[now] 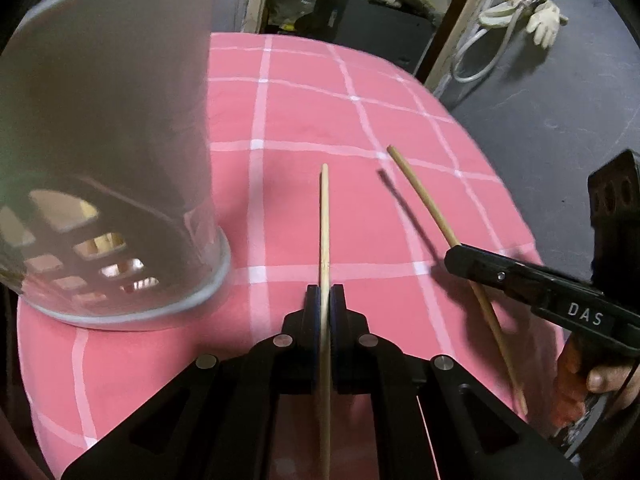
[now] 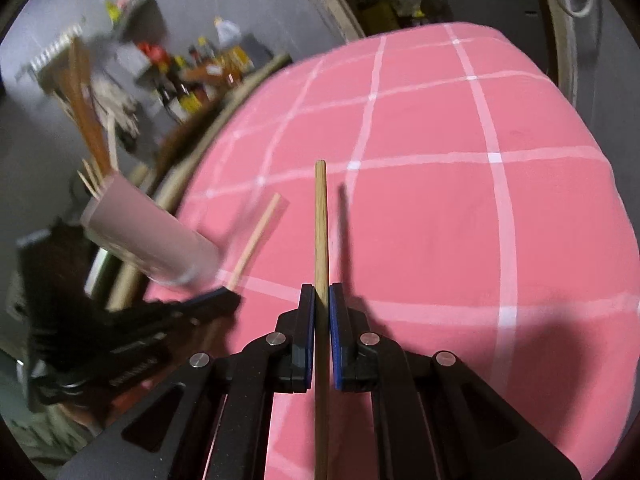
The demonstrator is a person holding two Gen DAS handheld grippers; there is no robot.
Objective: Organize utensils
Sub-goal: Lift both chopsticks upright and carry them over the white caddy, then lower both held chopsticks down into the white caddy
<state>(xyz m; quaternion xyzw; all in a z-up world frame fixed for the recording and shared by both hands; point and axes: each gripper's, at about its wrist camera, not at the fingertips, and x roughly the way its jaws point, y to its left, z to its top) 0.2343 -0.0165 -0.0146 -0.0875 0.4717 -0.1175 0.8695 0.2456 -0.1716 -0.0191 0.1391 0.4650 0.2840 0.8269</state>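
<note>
Pink cloth (image 1: 280,208); both grippers angled down, gripping chopsticks.

Two chopsticks (image 1: 324,216) (image 1: 424,200), one holder (image 1: 112,160), two claws (image 1: 324,300) (image 2: 321,300).

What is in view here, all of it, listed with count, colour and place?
chopsticks: two in the grippers, pale wood, one in each, held over the cloth; second one.
utensil holder: one, grey with cut-out openings, standing at the cloth's left, more sticks inside.
tablecloth: one, pink with white grid lines, covering the table.
glove: one, whitish, on the dark floor beyond the table, beside a pale cable.
bottles: several, mixed colours, blurred, on the floor far left.
left gripper: black, shut on its chopstick.
right gripper: black, shut on its chopstick.
</note>
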